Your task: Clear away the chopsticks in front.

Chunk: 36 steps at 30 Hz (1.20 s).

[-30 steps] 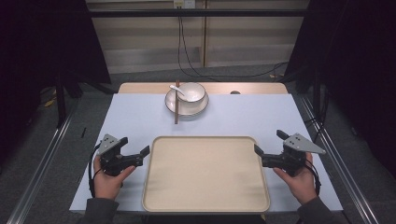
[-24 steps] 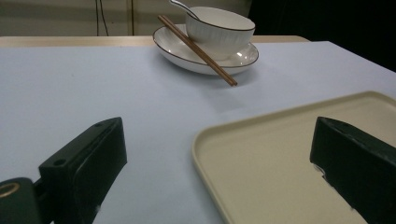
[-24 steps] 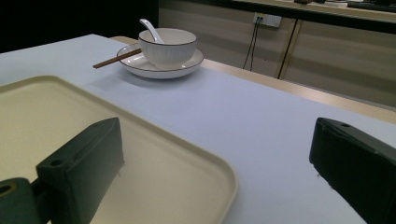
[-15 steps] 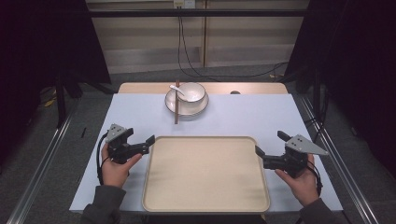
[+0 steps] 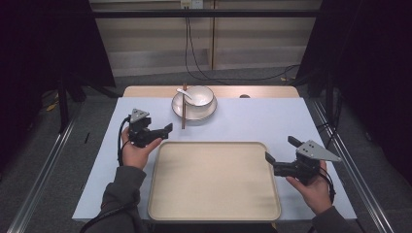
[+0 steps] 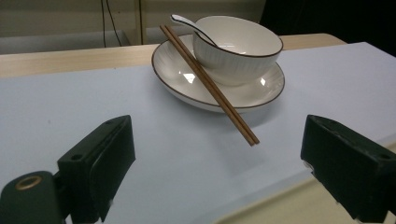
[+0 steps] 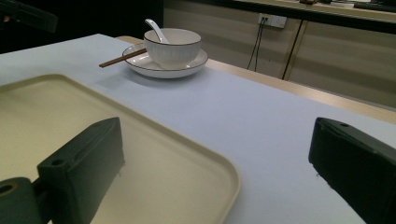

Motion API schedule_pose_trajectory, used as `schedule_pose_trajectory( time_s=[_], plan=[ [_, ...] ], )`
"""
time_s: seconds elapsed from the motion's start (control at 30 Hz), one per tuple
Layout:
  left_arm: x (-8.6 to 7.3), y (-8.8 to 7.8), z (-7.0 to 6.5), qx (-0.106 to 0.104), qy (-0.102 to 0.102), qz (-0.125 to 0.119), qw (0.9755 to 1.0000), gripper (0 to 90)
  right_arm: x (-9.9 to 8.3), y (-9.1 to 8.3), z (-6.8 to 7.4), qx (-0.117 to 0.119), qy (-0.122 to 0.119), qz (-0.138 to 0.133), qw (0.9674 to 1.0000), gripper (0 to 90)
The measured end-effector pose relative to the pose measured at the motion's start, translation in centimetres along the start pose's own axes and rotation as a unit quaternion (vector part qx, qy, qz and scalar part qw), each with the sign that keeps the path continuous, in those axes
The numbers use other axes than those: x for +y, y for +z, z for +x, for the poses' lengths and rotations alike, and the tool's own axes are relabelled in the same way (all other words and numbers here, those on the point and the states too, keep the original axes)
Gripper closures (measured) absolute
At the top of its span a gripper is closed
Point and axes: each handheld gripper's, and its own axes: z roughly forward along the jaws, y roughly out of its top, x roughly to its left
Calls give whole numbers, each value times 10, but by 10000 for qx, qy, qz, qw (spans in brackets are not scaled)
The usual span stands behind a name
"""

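A: Item 1, far left?
B: Left gripper (image 5: 167,129), in a hand over the blue table (image 5: 252,121), just off the tray's top-left corner. Jaws wide apart, nothing btwn them; they have just been closing a little. Pointed toward the dishes.

A: Item 2?
B: Chopsticks (image 5: 183,106), a pair, brown. Lie tilted w/ far ends on the plate's left rim, near ends jutting off it over the table. In the left gripper view they (image 6: 208,84) run diagonally, just ahead of the jaws, not touched.

A: Next?
B: Plate (image 5: 194,112), white, dark rim, at the table's far edge. Bowl (image 5: 198,96) sits on it; spoon (image 5: 184,92) leans in the bowl, handle to the left.

A: Centre?
B: Tray (image 5: 214,180), beige, flat on the near half of the table.

A: Far right?
B: Right gripper (image 5: 278,155), in a hand at the tray's right edge. Jaws spread wide, holding nothing; one jaw is over the tray rim, the other over the table.
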Motion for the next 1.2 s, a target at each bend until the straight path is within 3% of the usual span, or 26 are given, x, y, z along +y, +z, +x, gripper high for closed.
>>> schedule_pose_trajectory(
  time_s=[0.33, 0.47, 0.57, 0.67, 0.73, 0.77, 0.87, 1.0, 1.2],
  plan=[
    [21, 42, 1, 169, -58, 136, 9997, 158, 0, 0, 1, 99, -59, -34, 9999, 30],
    [28, 55, 2, 328, -61, 195, 9993, 198, 1, -1, 0, 53, -29, -74, 10000, 32],
    [35, 71, -1, 514, 70, 309, 9982, 231, 1, -1, -1, 75, -38, -97, 9999, 33],
    [38, 83, -3, 557, 154, 269, 9980, 277, 1, -2, 0, 56, 15, -94, 9999, 33],
    [39, 87, -4, 582, 152, 338, 9976, 336, 1, -2, -1, 83, 8, -106, 9999, 34],
    [40, 95, -4, 659, 142, 488, 9965, 337, 1, -2, -1, 101, 10, -112, 9999, 34],
    [41, 103, -5, 747, 158, 572, 9954, 369, 1, -2, -1, 73, 29, -107, 9999, 34],
    [41, 118, -4, 871, -67, 780, 9931, 417, 1, -2, -2, 127, 51, -105, 9999, 35],
    [42, 129, -2, 786, -53, 945, 9924, 545, 1, -2, -2, 171, 44, -111, 9998, 36]
  ],
)
